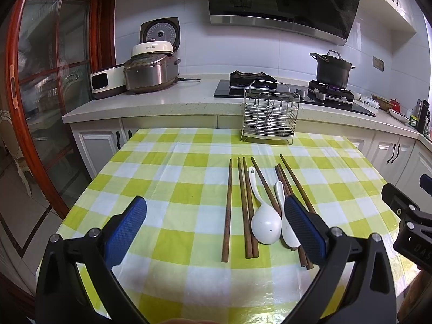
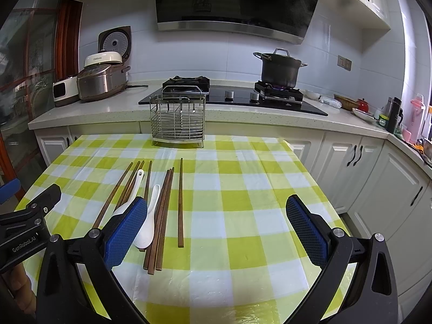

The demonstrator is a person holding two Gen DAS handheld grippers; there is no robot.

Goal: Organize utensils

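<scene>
Wooden chopsticks (image 1: pixel 247 208) and white spoons (image 1: pixel 266 224) lie mixed ahead of both wide-spread, empty tools (image 1: pixel 216 232) (image 2: pixel 216 232); neighbouring pieces could be scattered if one is pinched carelessly.

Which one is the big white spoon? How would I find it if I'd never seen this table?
Look at the green-and-white checked tablecloth, in front of the wire utensil rack. Brown wooden chopsticks lie there in a row, with two white spoons among them. The big spoon is the left one, with the wide round bowl; the smaller spoon beside it is narrower.
</scene>
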